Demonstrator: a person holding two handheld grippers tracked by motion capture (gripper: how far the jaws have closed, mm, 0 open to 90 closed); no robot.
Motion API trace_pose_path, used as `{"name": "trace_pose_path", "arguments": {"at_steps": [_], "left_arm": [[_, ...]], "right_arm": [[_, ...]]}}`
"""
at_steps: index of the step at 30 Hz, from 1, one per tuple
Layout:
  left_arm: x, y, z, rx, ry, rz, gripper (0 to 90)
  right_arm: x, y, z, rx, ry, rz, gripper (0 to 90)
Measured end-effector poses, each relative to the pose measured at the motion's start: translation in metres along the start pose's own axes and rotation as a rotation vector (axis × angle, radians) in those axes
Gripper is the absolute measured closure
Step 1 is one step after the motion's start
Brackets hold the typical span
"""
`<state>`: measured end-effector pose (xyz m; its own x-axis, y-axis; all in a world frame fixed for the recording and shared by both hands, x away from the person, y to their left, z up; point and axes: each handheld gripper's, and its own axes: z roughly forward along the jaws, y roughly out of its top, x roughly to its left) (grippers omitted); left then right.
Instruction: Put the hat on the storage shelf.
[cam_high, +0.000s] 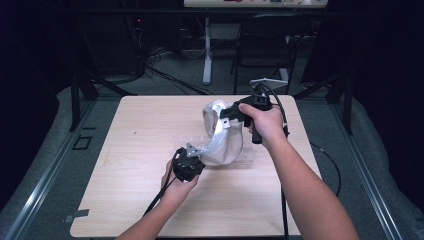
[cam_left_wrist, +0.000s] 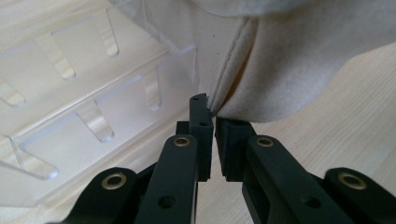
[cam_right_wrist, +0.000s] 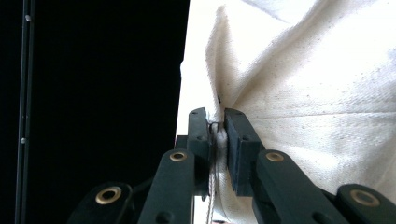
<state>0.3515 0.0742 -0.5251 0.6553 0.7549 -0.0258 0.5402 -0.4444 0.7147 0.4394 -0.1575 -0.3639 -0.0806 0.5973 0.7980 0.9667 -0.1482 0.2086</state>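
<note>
Both hand-held grippers, left (cam_high: 196, 156) and right (cam_high: 226, 114), pinch the soft, floppy cloth bag (cam_high: 220, 135) by its edge seams; it looks light.

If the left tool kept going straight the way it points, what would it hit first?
The cloth: the left tool is already shut on its edge, so it would push further into it. The clear rack lies just beside that line.

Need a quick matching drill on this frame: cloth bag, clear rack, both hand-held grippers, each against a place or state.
1. left hand-held gripper
2. right hand-held gripper
3. cloth bag
4. clear acrylic rack

a. lies on the table under the bag
b. pinches the bag's lower edge near the table
c. cream, held between both grippers
d. grips the bag's raised end

Pairs: 1-b, 2-d, 3-c, 4-a
</note>
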Motion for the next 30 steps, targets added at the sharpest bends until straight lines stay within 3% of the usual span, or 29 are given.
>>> {"name": "trace_pose_path", "arguments": {"at_steps": [4, 7, 10, 18, 23, 25, 27, 28, 30], "left_arm": [[0.000, -0.003, -0.001, -0.032, -0.005, -0.003, 82.3], [-0.002, -0.004, -0.002, -0.055, -0.015, 0.000, 69.4], [-0.003, -0.006, -0.006, -0.080, -0.020, -0.004, 63.1], [0.000, -0.020, -0.029, -0.154, -0.055, -0.020, 52.6], [0.007, -0.037, -0.042, -0.162, -0.048, -0.026, 51.1], [0.017, -0.052, -0.051, -0.172, -0.038, -0.037, 51.2], [0.021, -0.056, -0.054, -0.168, -0.030, -0.041, 51.2], [0.029, -0.062, -0.057, -0.165, -0.024, -0.069, 51.2], [0.036, -0.068, -0.062, -0.170, -0.019, -0.082, 50.6]], "right_arm": [[-0.001, 0.000, -0.001, -0.007, 0.007, 0.007, 81.6], [-0.002, 0.000, -0.003, -0.004, 0.005, 0.003, 81.6], [-0.002, -0.001, -0.003, -0.011, 0.007, 0.006, 81.5], [-0.003, -0.002, -0.003, -0.011, 0.007, 0.002, 81.3], [-0.002, -0.002, -0.004, -0.012, -0.002, -0.006, 81.1], [-0.002, -0.003, -0.005, -0.009, -0.010, -0.013, 80.7], [-0.001, -0.003, -0.005, -0.017, -0.011, -0.016, 79.4], [-0.001, -0.003, -0.005, -0.015, -0.014, -0.024, 78.4], [0.002, -0.004, -0.005, -0.014, -0.020, -0.027, 77.3]]}}
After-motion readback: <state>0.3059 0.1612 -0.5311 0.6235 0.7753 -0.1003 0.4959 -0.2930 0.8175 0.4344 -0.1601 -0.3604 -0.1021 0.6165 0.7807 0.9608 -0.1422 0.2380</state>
